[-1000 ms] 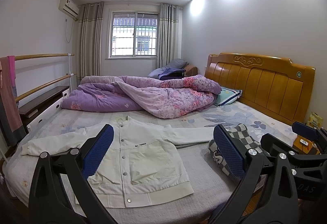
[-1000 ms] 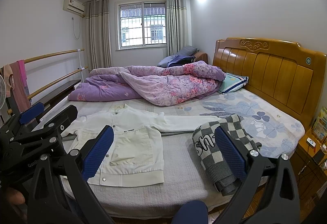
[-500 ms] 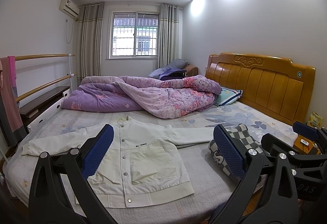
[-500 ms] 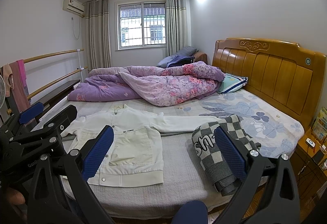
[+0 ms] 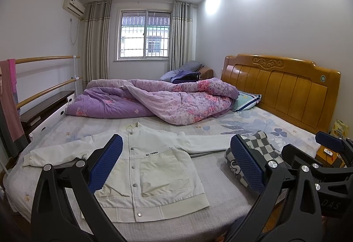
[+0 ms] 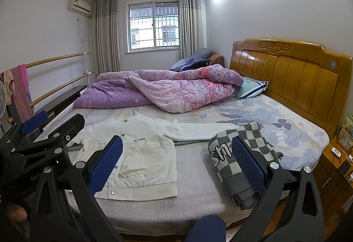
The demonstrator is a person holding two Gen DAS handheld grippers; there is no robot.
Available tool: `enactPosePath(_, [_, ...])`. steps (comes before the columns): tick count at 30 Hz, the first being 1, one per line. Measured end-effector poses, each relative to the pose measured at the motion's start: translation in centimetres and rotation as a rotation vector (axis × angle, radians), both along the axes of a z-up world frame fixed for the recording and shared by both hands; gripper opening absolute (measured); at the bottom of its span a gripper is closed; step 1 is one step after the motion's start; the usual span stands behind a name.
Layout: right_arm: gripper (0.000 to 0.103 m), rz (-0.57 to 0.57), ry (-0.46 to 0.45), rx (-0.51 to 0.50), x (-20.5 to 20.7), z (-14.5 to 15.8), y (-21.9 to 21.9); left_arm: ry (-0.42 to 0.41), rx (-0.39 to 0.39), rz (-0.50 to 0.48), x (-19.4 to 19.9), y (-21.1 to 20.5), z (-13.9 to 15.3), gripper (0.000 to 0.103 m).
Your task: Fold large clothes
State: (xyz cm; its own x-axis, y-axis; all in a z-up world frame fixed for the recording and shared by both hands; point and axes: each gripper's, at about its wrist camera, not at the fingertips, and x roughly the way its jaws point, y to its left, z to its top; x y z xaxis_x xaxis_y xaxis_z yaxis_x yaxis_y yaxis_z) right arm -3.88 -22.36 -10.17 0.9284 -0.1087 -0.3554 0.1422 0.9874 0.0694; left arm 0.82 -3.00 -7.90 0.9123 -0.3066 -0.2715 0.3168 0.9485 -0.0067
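Two garments are carried by the wide wooden-framed bed (image 5: 220,215): a white snap-front jacket (image 5: 150,167) spread flat, sleeves out, along the near edge, and a grey-and-white checked knit (image 6: 238,160) bundled toward the near right corner. Folding is judged not yet begun. The left gripper (image 5: 174,167) and right gripper (image 6: 176,167) are held wide apart, nothing grasped, short of the bed. A sleeve or hem corner should be pinched next. No containers are seen.
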Motion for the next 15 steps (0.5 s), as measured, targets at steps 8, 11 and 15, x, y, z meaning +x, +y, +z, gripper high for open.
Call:
enactPosePath(8, [0.095, -0.001, 0.001, 0.0, 0.01, -0.01, -0.02, -0.006, 0.001, 0.008, 0.04, 0.04, -0.13, 0.098])
enactPosePath(11, [0.095, 0.0, 0.002, 0.004, 0.0, -0.04, -0.04, -0.005, -0.001, 0.007, -0.02, 0.03, -0.17, 0.098])
enactPosePath(15, [0.095, 0.0, 0.001, 0.005, -0.01, -0.17, 0.0, -0.008, 0.003, 0.012, -0.12, 0.01, -0.24, 0.098])
